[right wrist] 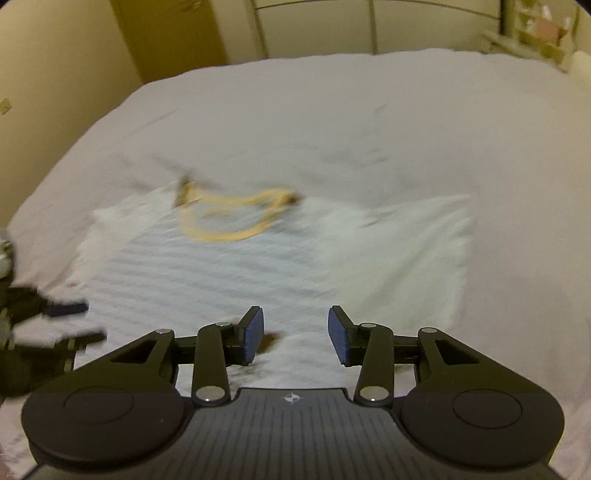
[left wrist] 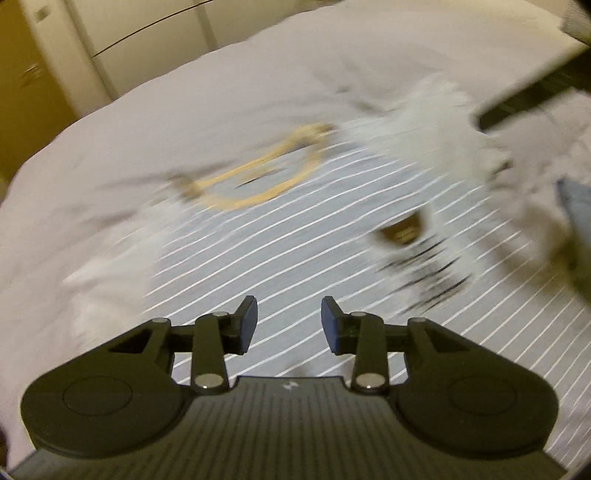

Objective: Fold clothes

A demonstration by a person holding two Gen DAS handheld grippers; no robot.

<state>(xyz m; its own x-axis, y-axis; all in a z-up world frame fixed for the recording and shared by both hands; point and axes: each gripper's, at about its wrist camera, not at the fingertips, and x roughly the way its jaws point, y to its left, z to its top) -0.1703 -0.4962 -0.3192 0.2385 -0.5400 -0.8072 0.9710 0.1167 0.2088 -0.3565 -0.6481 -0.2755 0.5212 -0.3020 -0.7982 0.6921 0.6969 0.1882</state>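
A pale blue T-shirt [left wrist: 295, 236] with thin white stripes, white sleeves and a tan collar [left wrist: 258, 177] lies spread on a white bed sheet [left wrist: 110, 155]. My left gripper [left wrist: 289, 325] hovers open over the shirt's lower body, nothing between its blue pads. The right wrist view shows the same shirt [right wrist: 207, 273], collar [right wrist: 236, 218] at the far side, one white sleeve [right wrist: 417, 251] spread to the right. My right gripper [right wrist: 295, 334] is open above the shirt's lower part. The other gripper [right wrist: 74, 321] shows at the left edge, blurred. Both views are motion-blurred.
The white bed [right wrist: 369, 122] fills most of both views. Pale wardrobe doors [right wrist: 314, 26] and a yellowish wall [right wrist: 55, 55] stand beyond it. A cluttered shelf [right wrist: 535, 33] sits at the far right. A dark blurred shape [left wrist: 535, 99] crosses the left wrist view's upper right.
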